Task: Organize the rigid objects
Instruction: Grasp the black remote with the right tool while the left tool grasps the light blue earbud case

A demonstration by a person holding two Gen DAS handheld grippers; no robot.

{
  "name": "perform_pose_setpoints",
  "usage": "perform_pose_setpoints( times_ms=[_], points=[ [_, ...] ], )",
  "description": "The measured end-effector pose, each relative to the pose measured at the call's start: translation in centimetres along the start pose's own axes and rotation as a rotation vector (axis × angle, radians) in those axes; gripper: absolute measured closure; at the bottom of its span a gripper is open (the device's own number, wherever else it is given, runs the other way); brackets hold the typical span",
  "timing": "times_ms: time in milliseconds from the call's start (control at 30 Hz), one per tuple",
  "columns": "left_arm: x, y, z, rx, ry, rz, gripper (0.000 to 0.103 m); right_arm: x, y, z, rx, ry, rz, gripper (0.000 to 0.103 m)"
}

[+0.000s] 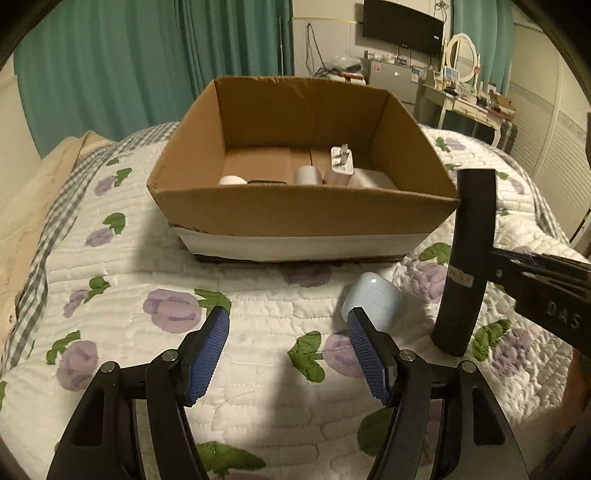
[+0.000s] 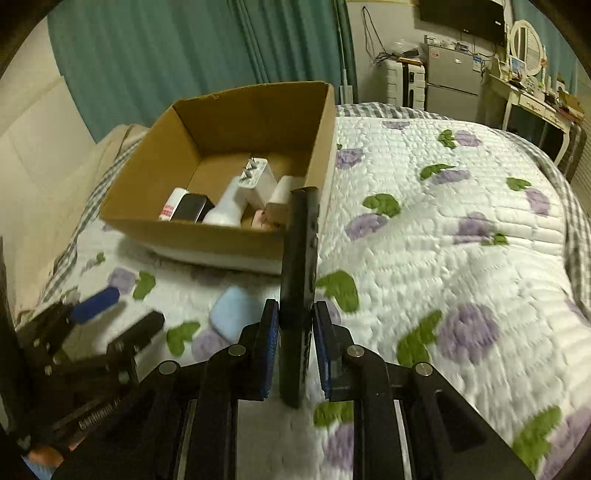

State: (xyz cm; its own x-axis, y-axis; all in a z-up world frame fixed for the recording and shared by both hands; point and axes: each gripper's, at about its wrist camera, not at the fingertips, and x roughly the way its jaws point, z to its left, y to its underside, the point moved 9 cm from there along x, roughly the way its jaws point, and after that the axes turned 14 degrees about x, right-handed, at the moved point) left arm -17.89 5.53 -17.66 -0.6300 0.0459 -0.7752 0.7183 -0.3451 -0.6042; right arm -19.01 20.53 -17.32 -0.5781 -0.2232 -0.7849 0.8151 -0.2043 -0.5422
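An open cardboard box sits on the quilted bed and shows in the right wrist view too. It holds a white charger, a white bottle, a black case and other small items. My right gripper is shut on a long black bar, held upright above the quilt; the bar shows in the left wrist view right of the box. A light blue earbud case lies on the quilt in front of the box. My left gripper is open, its right finger just short of the case.
The bed carries a white floral quilt. Teal curtains hang behind. A dresser with a mirror, a small fridge and a wall TV stand at the far side.
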Motion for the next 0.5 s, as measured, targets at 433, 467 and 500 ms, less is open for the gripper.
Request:
perform_pose_setpoints(
  times_ms=[433, 467, 500],
  points=[
    [1.9, -0.1, -1.5, 0.033, 0.029, 0.029, 0.034, 1.7, -0.2, -0.9, 0.073, -0.025, -0.022, 0.084],
    [2.0, -0.1, -1.9, 0.041, 0.037, 0.028, 0.034, 1.1, -0.3, -0.9, 0.065, -0.022, -0.03, 0.084],
    [2.0, -0.1, -2.1, 0.048, 0.045, 0.028, 0.034, 0.3, -0.5, -1.0, 0.061, -0.014, -0.039, 0.084]
  ],
)
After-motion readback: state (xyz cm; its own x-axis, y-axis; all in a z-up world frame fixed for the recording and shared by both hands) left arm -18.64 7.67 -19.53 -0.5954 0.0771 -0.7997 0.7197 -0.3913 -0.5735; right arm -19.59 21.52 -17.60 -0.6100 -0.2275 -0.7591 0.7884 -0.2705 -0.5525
